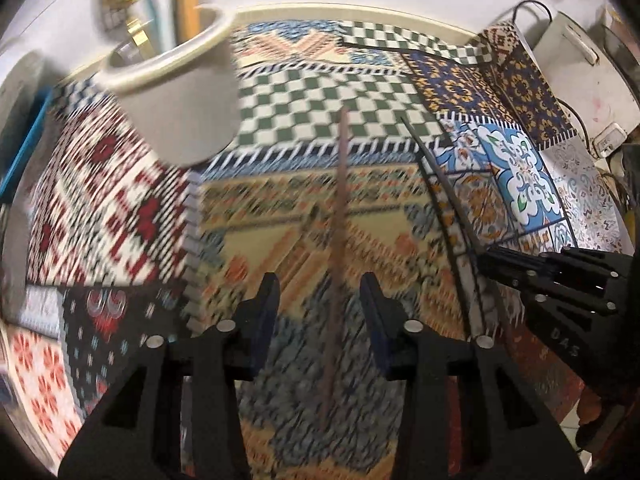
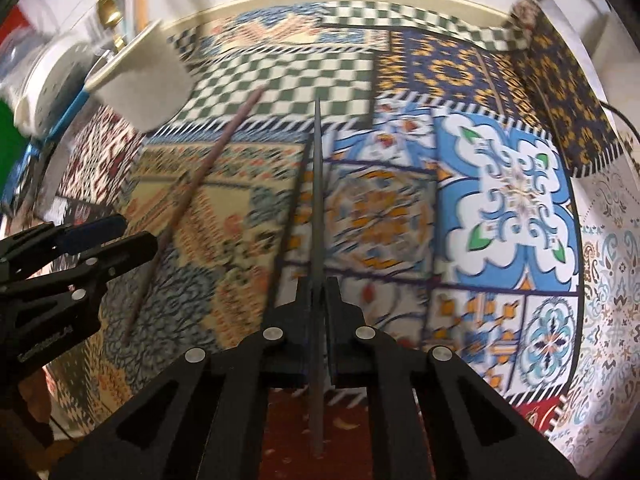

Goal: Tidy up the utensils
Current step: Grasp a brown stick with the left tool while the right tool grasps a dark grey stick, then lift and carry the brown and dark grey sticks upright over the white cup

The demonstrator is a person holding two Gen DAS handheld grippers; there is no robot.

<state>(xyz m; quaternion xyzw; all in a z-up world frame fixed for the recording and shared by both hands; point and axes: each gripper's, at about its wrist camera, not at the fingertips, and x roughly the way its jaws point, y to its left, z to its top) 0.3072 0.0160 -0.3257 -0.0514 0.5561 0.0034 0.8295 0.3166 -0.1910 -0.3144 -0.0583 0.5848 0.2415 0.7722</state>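
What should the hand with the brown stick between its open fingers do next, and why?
Probably squeeze shut. The brown chopstick lies on the patterned cloth right between the left gripper fingers, which don't press it yet. The right gripper already grips the dark chopstick, and the white cup waits nearby.

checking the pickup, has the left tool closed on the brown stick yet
No, the left tool stands open, the brown stick untouched between its fingers.
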